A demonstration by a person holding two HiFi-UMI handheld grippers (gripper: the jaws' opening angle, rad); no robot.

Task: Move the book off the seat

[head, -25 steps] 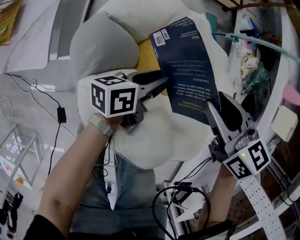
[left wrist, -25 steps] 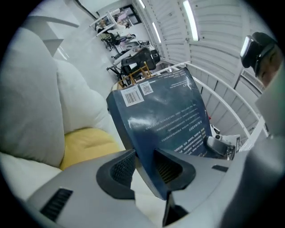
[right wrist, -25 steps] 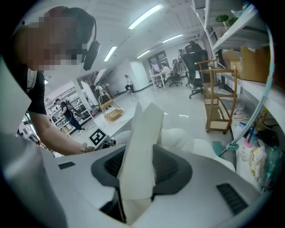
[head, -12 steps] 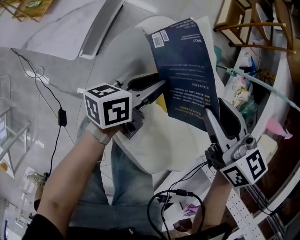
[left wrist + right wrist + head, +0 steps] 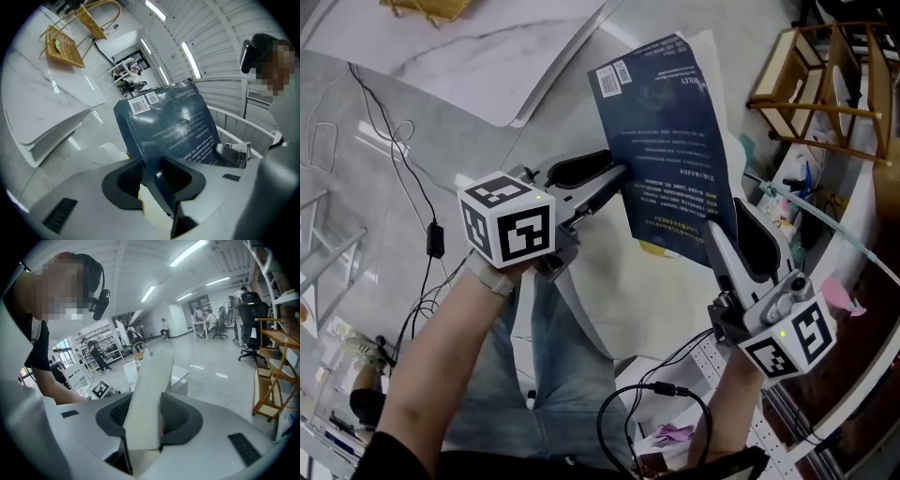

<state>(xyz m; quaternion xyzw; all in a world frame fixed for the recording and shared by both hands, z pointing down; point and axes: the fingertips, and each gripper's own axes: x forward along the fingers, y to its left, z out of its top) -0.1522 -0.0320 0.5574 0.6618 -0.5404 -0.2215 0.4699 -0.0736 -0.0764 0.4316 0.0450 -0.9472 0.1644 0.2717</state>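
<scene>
Navy book point(image 5: 670, 141), 2 edges clamped, floor point(image 5: 478, 131) below

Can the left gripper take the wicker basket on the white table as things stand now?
Probably not. The left gripper is shut on the book, which the right gripper grips too, and the basket sits far off on the table.

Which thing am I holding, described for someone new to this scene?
Above the grey floor, look between the left gripper and right gripper. Both clamp the book: its dark blue cover and white barcode label set it apart from the wooden stand nearby.
</scene>
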